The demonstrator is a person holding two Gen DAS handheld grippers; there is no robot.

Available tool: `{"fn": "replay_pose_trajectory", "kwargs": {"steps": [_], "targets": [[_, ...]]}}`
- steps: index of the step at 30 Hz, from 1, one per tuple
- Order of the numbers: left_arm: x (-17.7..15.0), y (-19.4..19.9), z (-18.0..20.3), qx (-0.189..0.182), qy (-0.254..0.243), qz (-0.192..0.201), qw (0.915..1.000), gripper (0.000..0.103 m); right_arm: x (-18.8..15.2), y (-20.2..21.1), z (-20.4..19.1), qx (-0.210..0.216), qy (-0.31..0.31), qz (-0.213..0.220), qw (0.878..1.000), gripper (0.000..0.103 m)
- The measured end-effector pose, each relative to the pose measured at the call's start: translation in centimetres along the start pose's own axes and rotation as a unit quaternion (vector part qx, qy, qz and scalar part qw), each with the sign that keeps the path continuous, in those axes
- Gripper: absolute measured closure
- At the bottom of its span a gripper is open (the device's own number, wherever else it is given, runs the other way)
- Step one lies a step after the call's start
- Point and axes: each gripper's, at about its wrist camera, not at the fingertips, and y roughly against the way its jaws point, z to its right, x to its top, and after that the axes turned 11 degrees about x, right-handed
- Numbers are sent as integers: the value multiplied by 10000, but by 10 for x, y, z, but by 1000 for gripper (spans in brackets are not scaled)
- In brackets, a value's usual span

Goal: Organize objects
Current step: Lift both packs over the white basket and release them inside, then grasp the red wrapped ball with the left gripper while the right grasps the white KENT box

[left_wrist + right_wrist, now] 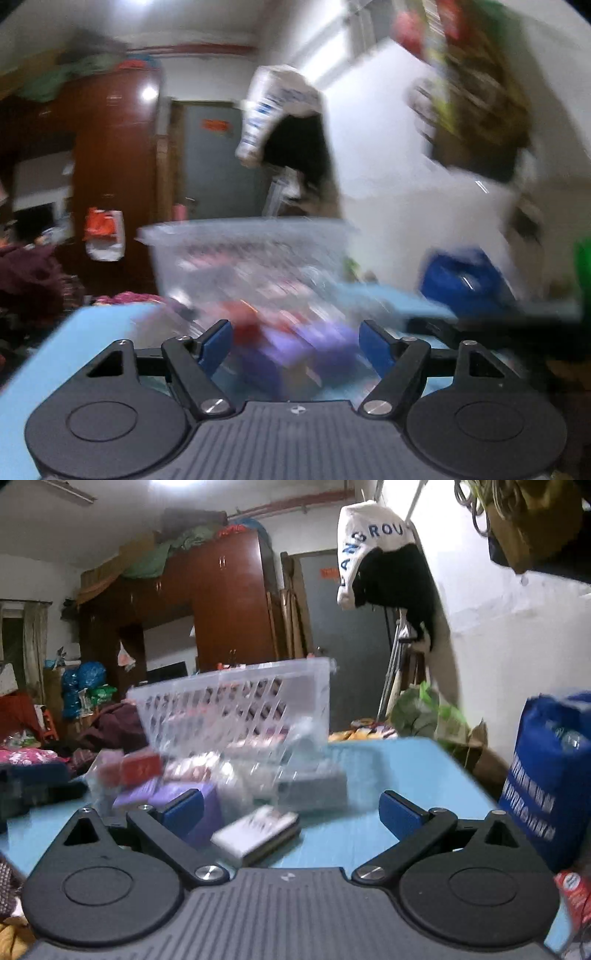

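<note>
- Between the right claw [291, 814] pads: nothing pinched, jaws spread wide, hovering low over the blue counter [369, 834].
- Left claw [295, 341] also spread, empty (view badly blurred); purple boxes [321, 347] lie just ahead of it.
- Just ahead of the right claw lies a small white box [255, 834]; purple boxes [166, 794] and a red box [138, 768] sit further left, near the clear basket [236, 705].
- Step, as I judge it: picking the next loose item.
- Next move: centre on the white box, close, then carry it to the basket.

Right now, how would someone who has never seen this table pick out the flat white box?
On the light blue table, in front of the clear slatted basket, sits a cluster of small boxes. The flat white box lies nearest, alone among purple and red neighbours.
</note>
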Motion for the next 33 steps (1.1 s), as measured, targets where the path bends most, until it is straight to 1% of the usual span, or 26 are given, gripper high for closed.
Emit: {"fn": "replay_pose_trajectory", "kwargs": {"steps": [3,5,8,9,10,12,15,18,21,23,25,26,27,28,29,30,33], "targets": [[-10,4,14,-91,-173,123,9997,25,1,-6,-14,-308,384,-25,9988,0],[-13,-3,17,78,-222,84,9997,25,1,-10,-20,-483,490,-33,9976,0],[-16,-6,14,28,-104,136,9998,25,-3,-12,-20,-562,438,-54,9974,0],[-15,-7,14,37,-126,169,9998,27,-3,-14,-20,-599,422,-78,9973,0],[-16,-6,15,71,-198,229,9995,31,-5,-13,-19,-630,400,-97,9972,0],[-20,-3,18,51,-268,293,9992,36,-7,-12,-17,-606,329,-119,9975,0],[-24,4,24,-8,-361,328,9988,37,-13,-12,-18,-628,312,-170,9974,1],[-28,9,25,-55,-374,358,9986,36,-15,-9,-14,-666,217,-135,9975,1],[-29,9,30,-122,-434,312,9985,24,-15,-3,-9,-706,102,-65,9974,1],[-30,7,33,-134,-471,225,9985,24,-14,0,-7,-719,69,-34,9974,1],[-32,1,35,-127,-487,52,9987,24,-13,2,-7,-744,70,-18,9972,1],[-33,-1,37,-138,-511,-22,9986,25,-13,2,-7,-737,73,-26,9973,1],[-35,-3,37,-166,-514,-69,9985,34,-13,0,-7,-726,74,-52,9973,4],[-36,-4,37,-195,-502,-108,9985,49,-12,-1,-8,-695,75,-87,9975,6],[-37,-5,34,-223,-450,-145,9986,56,-12,-3,-9,-631,77,-151,9979,13],[-37,-5,31,-226,-377,-159,9989,56,-12,-6,-11,-549,75,-220,9982,17],[-38,-1,18,-112,-205,-76,9997,56,-12,-16,-19,-444,181,-333,9983,19]]}}
